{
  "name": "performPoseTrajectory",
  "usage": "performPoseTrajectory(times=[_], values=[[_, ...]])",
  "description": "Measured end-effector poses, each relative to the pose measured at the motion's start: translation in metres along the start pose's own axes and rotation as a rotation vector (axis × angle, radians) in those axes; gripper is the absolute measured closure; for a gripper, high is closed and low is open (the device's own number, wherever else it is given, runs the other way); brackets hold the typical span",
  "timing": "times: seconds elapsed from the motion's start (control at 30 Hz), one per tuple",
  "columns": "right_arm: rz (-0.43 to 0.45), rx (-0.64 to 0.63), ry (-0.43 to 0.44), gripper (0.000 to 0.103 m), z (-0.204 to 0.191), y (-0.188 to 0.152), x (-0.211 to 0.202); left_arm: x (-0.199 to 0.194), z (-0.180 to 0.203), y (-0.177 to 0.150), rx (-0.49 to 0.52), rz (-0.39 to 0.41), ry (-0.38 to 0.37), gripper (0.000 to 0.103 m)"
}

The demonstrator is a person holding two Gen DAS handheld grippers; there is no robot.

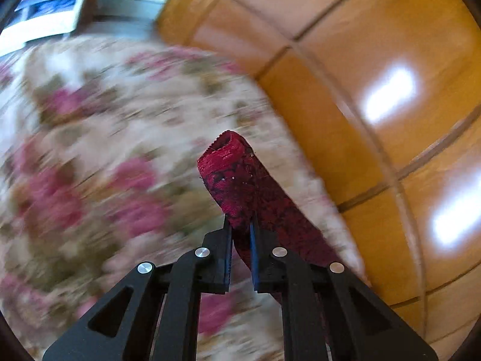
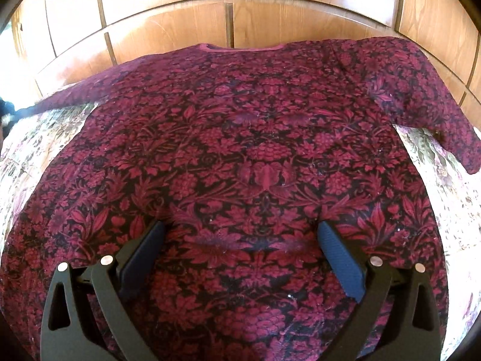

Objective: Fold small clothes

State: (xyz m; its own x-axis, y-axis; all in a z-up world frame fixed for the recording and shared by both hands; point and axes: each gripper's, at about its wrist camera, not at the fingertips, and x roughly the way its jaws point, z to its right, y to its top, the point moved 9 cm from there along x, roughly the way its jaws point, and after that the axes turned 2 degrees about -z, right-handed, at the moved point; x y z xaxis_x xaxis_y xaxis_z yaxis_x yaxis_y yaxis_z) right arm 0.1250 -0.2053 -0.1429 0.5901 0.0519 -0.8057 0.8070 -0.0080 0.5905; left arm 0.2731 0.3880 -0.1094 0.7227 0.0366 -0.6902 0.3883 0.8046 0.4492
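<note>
The left hand-held gripper [image 1: 240,225] clenches only the sleeve [image 1: 237,177] cuff, so a fast pull may slip it free. The right hand-held gripper [image 2: 243,234] is released above the top [image 2: 255,138], so nothing pins it, and the whole garment may drag over the bedspread [image 2: 427,156].

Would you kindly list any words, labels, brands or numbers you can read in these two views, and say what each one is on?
None can be read.
Red patterned top: only a leaf and flower print, no label showing.
Wooden panels: bare.
Papers or pictures at the left wrist view's top corner: too blurred to tell.
</note>
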Motion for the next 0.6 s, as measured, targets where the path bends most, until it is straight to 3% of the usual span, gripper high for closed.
performPoseTrajectory(times=[0.1,0.2,0.27,0.3,0.33,0.47,0.6], values=[[0.004,0.002,0.002,0.002,-0.001,0.000,0.000,0.000,-0.037,-0.028,-0.063,-0.029,0.074,0.094],[0.006,0.007,0.006,0.002,0.000,0.000,0.000,-0.002,-0.041,-0.038,-0.027,-0.015,0.103,0.087],[0.006,0.009,0.009,0.002,0.000,0.000,0.000,-0.014,-0.033,-0.041,-0.019,-0.010,0.137,0.058],[0.006,0.009,0.007,0.002,0.000,0.000,0.000,-0.023,-0.029,-0.041,-0.034,0.001,0.123,0.036],[0.006,0.009,0.007,0.002,0.000,0.000,0.000,-0.037,-0.020,-0.044,-0.055,0.026,0.081,0.030],[0.002,0.018,0.017,0.002,0.001,0.001,-0.002,-0.070,0.041,-0.088,0.107,0.011,-0.019,0.030],[-0.012,0.114,0.099,0.008,0.017,0.008,-0.019,-0.094,0.125,-0.202,0.371,-0.172,-0.212,0.030]])
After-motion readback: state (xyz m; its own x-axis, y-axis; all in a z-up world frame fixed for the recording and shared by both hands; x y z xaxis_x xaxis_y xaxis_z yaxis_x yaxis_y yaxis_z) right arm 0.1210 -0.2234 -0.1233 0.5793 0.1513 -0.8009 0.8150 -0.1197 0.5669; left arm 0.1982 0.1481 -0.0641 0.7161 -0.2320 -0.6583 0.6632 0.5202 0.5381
